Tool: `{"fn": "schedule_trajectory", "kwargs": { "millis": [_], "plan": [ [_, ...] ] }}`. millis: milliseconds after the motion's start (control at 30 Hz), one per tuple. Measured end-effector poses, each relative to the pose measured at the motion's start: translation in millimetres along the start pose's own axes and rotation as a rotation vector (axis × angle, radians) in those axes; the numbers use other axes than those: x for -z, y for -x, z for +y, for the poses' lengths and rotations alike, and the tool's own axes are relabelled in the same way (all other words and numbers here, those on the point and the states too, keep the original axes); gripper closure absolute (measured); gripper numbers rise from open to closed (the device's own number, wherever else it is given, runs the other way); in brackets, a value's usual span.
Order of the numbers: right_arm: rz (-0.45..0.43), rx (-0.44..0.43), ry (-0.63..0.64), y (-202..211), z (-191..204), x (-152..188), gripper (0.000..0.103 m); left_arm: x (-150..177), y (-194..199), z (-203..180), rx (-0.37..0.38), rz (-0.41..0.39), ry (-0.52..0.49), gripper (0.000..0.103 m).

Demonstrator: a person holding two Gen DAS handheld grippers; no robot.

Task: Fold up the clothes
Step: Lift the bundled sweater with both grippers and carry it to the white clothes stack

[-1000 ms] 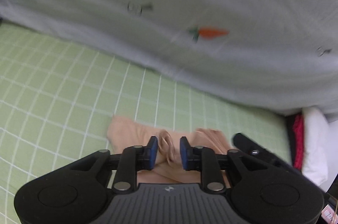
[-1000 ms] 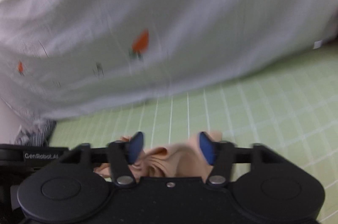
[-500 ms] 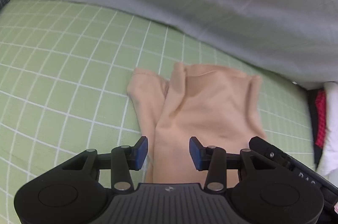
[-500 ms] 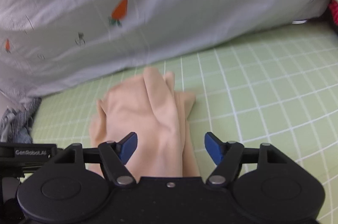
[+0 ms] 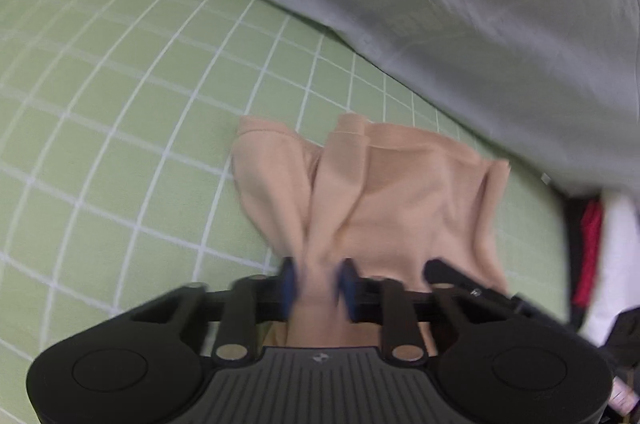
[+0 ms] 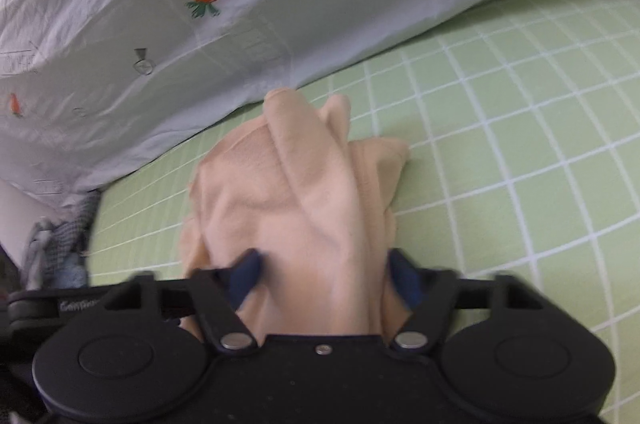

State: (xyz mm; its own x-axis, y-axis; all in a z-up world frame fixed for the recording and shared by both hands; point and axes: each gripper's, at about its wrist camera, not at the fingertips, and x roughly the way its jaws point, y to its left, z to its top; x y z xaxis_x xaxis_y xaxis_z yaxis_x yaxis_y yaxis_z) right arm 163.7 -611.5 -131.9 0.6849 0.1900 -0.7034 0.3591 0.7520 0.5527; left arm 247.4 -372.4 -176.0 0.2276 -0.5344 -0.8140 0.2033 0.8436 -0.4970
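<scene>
A peach garment (image 5: pixel 400 200) lies crumpled on the green checked bedsheet (image 5: pixel 120 144), its far hem toward the quilt. My left gripper (image 5: pixel 318 284) is shut on a bunched fold at the garment's near edge; its blue pads are blurred by motion. In the right wrist view the same peach garment (image 6: pixel 304 208) rises in a ridge between the fingers of my right gripper (image 6: pixel 326 276). That gripper stands open, with its wide-apart pads (image 6: pixel 248 274) resting against the cloth. Part of the right gripper (image 5: pixel 460 276) shows black at the garment's right side in the left wrist view.
A white quilt with carrot prints (image 5: pixel 480 24) borders the sheet behind the garment, seen again as the quilt (image 6: pixel 200 24). Red and white clothes (image 5: pixel 592 236) are piled at the right. A grey checked cloth (image 6: pixel 60 236) sits at the left edge.
My left gripper went from open to shut on the garment's near edge. Both grippers moved closer to the cloth. The right gripper stayed open.
</scene>
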Motion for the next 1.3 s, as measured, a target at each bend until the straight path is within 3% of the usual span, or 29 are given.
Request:
{"fn": "schedule_trajectory", "kwargs": {
  "millis": [67, 133, 300, 600, 800, 933, 1100, 1300],
  "plan": [
    [-0.023, -0.045, -0.076, 11.0, -6.3, 5.4, 0.075, 1.6, 9.9, 0.6, 0.045, 0.004, 0.035, 0.089],
    [-0.055, -0.054, -0.127, 27.8, -9.0, 16.1, 0.076, 9.0, 27.4, -5.8, 0.100, 0.006, 0.038, 0.089],
    [-0.083, -0.001, -0.120, 79.4, -2.2, 51.7, 0.077, 52.8, 67.3, -34.3, 0.115, 0.017, -0.072, 0.090],
    [-0.185, 0.111, -0.107, 169.2, 14.9, 116.8, 0.077, 122.7, 116.0, -59.8, 0.205, 0.072, -0.181, 0.090],
    [-0.227, 0.211, -0.146, 223.7, 10.6, 167.1, 0.077, 165.7, 125.8, -73.0, 0.263, 0.142, -0.250, 0.090],
    [-0.251, 0.280, -0.178, 259.9, 1.8, 199.9, 0.077, 198.4, 111.0, -98.2, 0.296, 0.196, -0.309, 0.090],
    [-0.266, 0.300, -0.221, 297.7, -54.4, 216.3, 0.077, 250.1, 87.4, -152.2, 0.289, 0.203, -0.358, 0.090],
    [-0.227, 0.235, -0.115, 341.9, -161.9, 180.6, 0.077, 305.1, 43.5, -247.8, 0.277, 0.109, -0.293, 0.090]
  ]
}}
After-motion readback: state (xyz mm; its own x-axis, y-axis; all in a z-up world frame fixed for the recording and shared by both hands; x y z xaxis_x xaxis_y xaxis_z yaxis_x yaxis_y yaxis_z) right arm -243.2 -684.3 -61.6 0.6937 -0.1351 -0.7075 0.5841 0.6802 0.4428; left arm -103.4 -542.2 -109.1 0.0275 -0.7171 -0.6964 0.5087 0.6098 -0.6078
